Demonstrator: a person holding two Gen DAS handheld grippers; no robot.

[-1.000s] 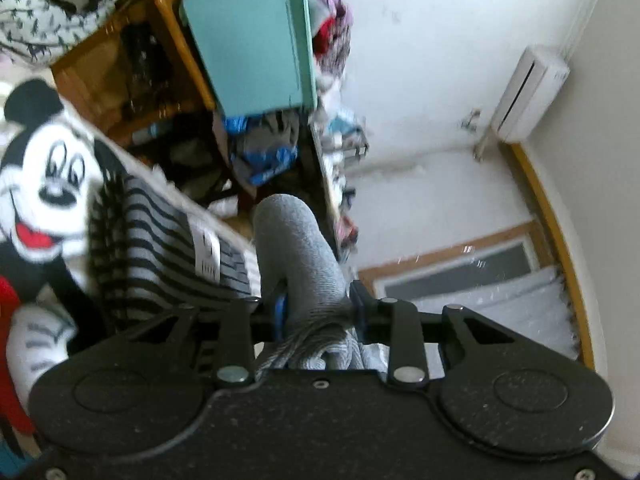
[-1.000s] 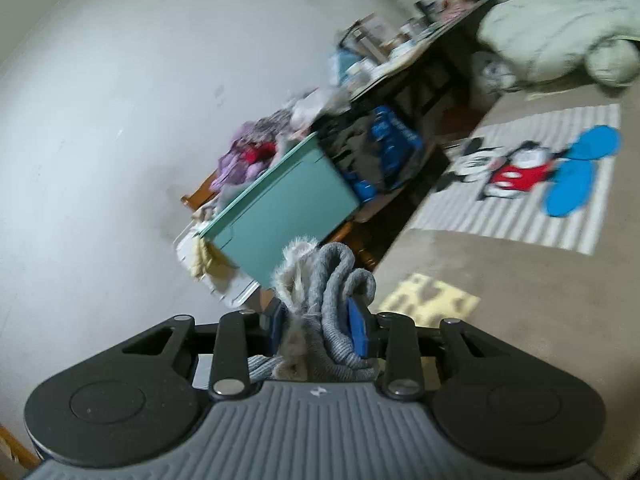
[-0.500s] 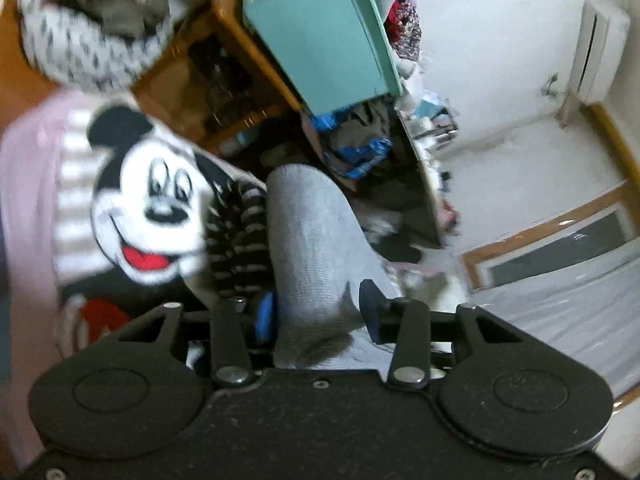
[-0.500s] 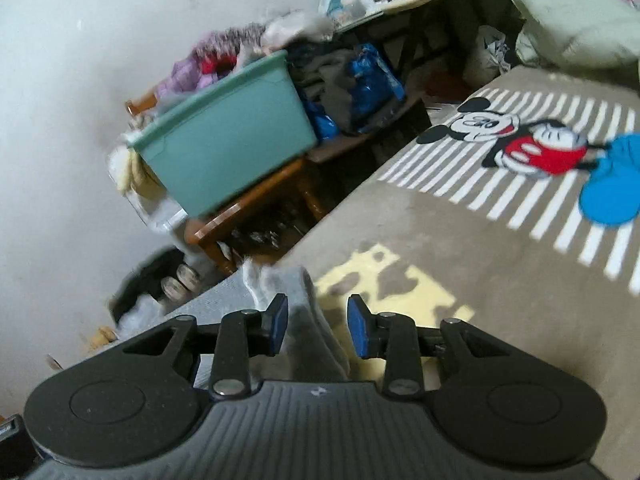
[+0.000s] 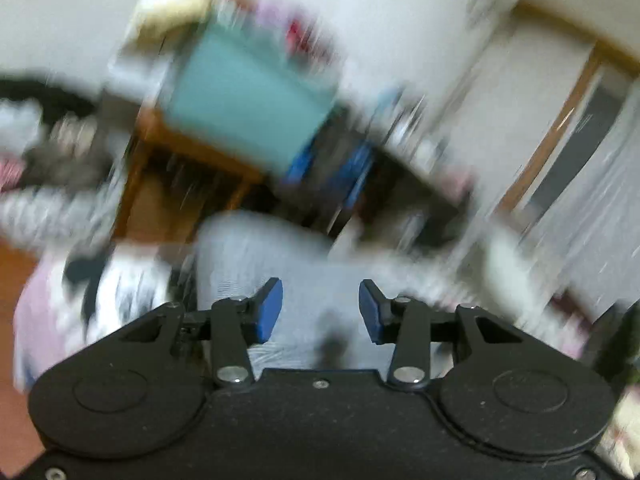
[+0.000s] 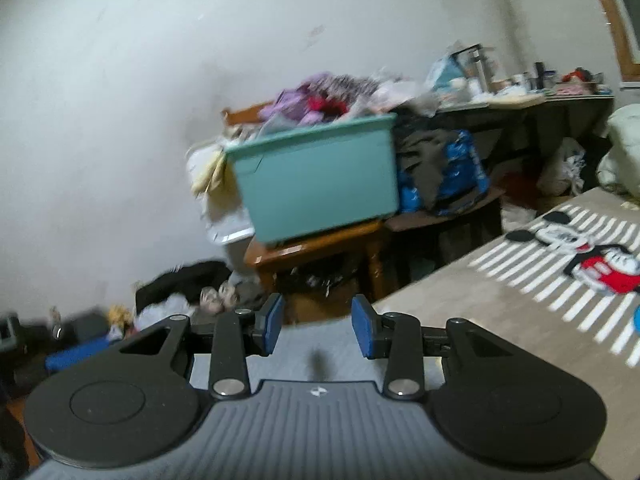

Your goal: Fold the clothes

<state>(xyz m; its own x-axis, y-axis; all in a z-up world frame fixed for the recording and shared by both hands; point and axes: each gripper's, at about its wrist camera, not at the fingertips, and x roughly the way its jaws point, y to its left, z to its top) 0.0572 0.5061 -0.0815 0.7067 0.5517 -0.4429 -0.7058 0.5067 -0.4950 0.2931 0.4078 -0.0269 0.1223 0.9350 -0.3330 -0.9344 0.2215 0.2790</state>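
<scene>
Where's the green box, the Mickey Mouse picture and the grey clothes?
green box (image 6: 320,184), right wrist view, its front wall.
Mickey Mouse picture (image 6: 592,258), right wrist view, his red shorts and body.
grey clothes (image 5: 316,276), left wrist view, the fabric beyond the gripper.

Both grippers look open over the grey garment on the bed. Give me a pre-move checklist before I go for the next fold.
1. Left gripper open: ok, blue pads apart, nothing pinched.
2. Right gripper open: ok, pads apart, nothing pinched.
3. Grey garment released onto the bed: ok, it lies below both grippers.
4. Garment flat and edges aligned: cannot tell, left view is motion-blurred and the right view shows only a strip.
5. Bed free beside the garment: ok on the right side, bare up to the Mickey Mouse print.
6. Left view steady enough to aim: not ok, heavy blur.
</scene>
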